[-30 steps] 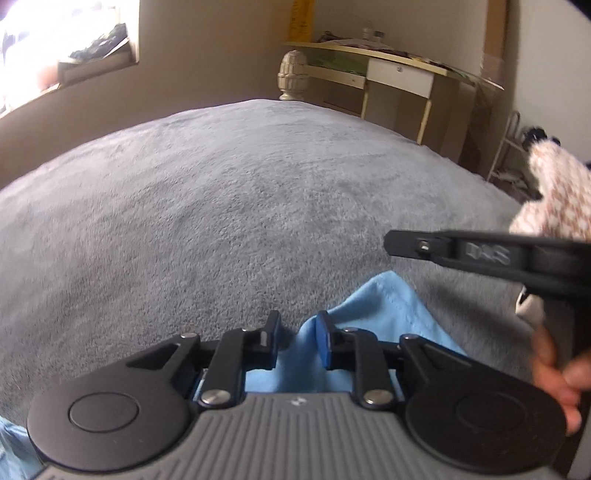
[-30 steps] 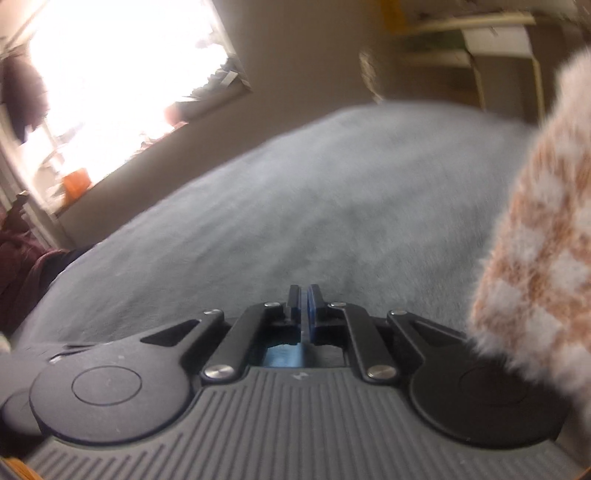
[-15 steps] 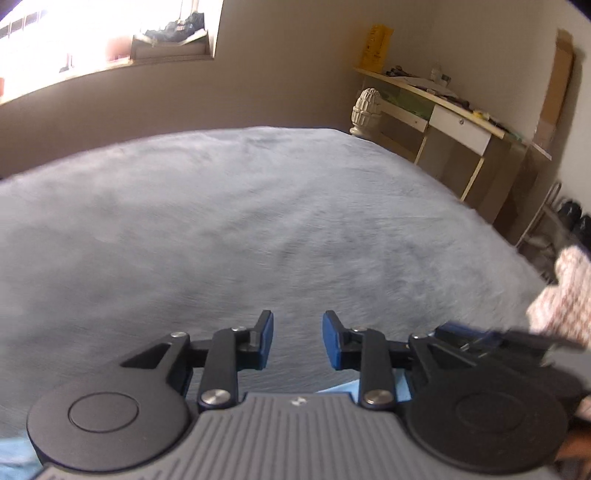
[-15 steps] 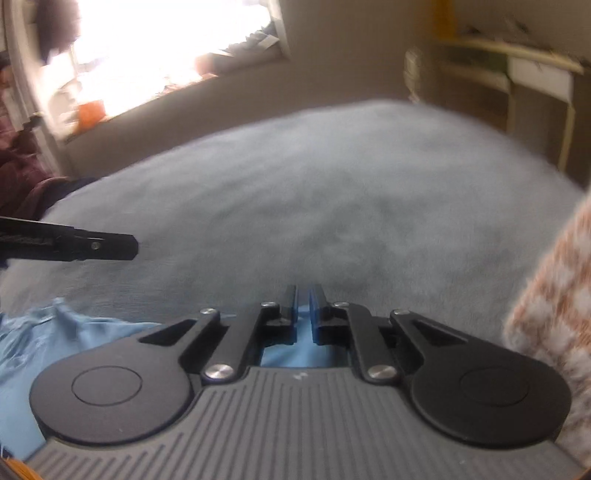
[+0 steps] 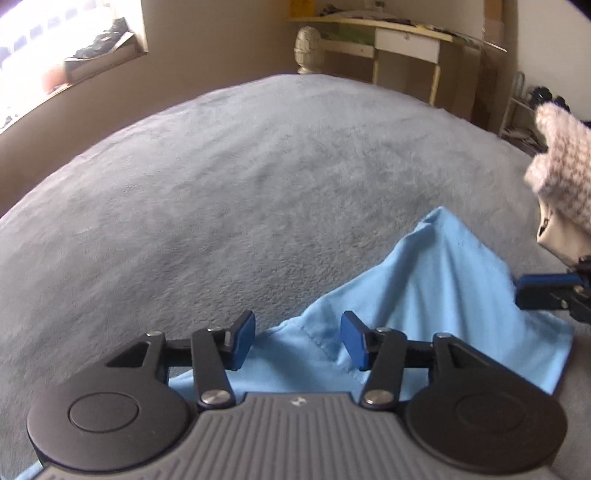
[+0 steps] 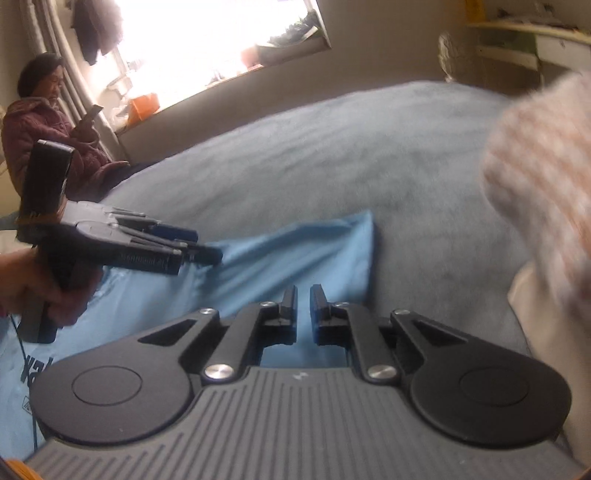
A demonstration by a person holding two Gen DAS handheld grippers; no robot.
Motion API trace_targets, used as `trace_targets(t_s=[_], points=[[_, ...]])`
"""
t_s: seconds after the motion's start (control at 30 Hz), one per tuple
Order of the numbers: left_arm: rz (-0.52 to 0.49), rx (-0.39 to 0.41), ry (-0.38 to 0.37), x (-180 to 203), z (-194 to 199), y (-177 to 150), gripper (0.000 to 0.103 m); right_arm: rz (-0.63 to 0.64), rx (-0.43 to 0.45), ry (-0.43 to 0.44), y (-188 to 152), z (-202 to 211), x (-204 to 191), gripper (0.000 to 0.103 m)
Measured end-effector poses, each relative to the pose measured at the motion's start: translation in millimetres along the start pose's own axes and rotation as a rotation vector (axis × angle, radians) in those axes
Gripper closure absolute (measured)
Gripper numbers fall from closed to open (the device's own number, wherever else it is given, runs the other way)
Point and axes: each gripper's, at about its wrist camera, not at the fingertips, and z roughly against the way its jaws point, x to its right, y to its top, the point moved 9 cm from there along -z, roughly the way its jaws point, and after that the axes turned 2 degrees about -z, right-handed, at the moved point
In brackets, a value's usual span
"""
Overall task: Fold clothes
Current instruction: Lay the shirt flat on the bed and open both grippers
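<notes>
A light blue garment lies rumpled on the grey bed cover, one fold standing up in a ridge. My left gripper hangs over its near edge with the jaws opening; cloth lies under the gap and the pads do not press it. In the right wrist view the garment spreads leftward, and the left gripper, held by a hand, points at its upper edge. My right gripper is shut to a slim gap over the cloth, with nothing visibly pinched. Its tip is at the garment's right edge.
A fluffy pink-and-white sleeve fills the right side. A person sits at the bed's far left holding a phone. Beyond the bed stand a carved bedpost, a desk and a bright window sill.
The left jaws have spread from a narrow gap around the cloth to a wide one. Both cameras have swung, and the right gripper now sits at the garment's right edge.
</notes>
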Motion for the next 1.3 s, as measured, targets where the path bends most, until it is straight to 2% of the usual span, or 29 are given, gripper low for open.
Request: trace_targets(t_s=[0.1,0.17,0.23,0.33,0.4,0.47,0.57,0.63,0.7,0.77,0.8,0.87,0.9,1.0,1.1,1.17,1.23,1.27,1.3], points=[[-0.063,-0.018,0.019,7,-7,-3,0.062,-0.045,-0.019,0.016,-11,4,5,0.096],[-0.105,-0.013,0.061,11,-8,-4,0.078,-0.042,-0.030,0.001,-17,4,8,0.096],[-0.134,-0.007,0.106,13,-9,-5,0.084,-0.038,-0.043,-0.023,-23,1,11,0.099],[-0.115,0.007,0.148,10,-13,-6,0.084,-0.028,-0.027,-0.067,-25,2,15,0.100],[-0.099,0.015,0.161,8,-13,-7,0.084,0.015,0.014,-0.123,-20,10,11,0.096],[-0.069,0.021,0.169,6,-13,-6,0.084,0.043,0.036,-0.114,-15,14,4,0.096],[-0.020,0.014,0.191,4,-15,-3,0.083,0.084,-0.001,-0.067,-21,7,-9,0.096],[0.014,0.005,0.207,2,-16,-1,0.082,0.113,-0.053,-0.112,-34,-1,-5,0.099],[0.057,0.001,0.218,-2,-16,2,0.079,0.097,-0.039,-0.140,-41,11,2,0.099],[0.106,-0.001,0.228,-7,-16,4,0.072,0.087,-0.029,-0.207,-42,28,13,0.098],[0.131,-0.002,0.229,-10,-14,5,0.070,0.073,-0.026,-0.221,-44,35,17,0.098],[0.182,-0.003,0.228,-16,-9,8,0.057,0.048,-0.019,-0.249,-46,49,26,0.096],[0.197,-0.005,0.229,-19,-5,10,0.054,0.049,-0.004,-0.246,-44,56,24,0.096],[0.201,0.016,0.263,-30,30,19,0.050,0.077,0.036,-0.191,-31,65,2,0.095],[0.166,0.037,0.307,-47,81,25,0.044,0.101,0.018,-0.093,-24,47,-31,0.095],[0.121,0.044,0.346,-60,120,24,0.042,0.096,-0.028,-0.017,-26,26,-51,0.094],[0.059,0.032,0.420,-79,167,12,0.040,0.121,-0.056,0.006,-31,13,-56,0.094],[0.053,0.029,0.451,-90,192,-1,0.038,0.123,-0.067,-0.008,-33,8,-50,0.094],[0.055,0.028,0.479,-102,216,-15,0.036,0.118,-0.077,-0.063,-34,4,-37,0.094]])
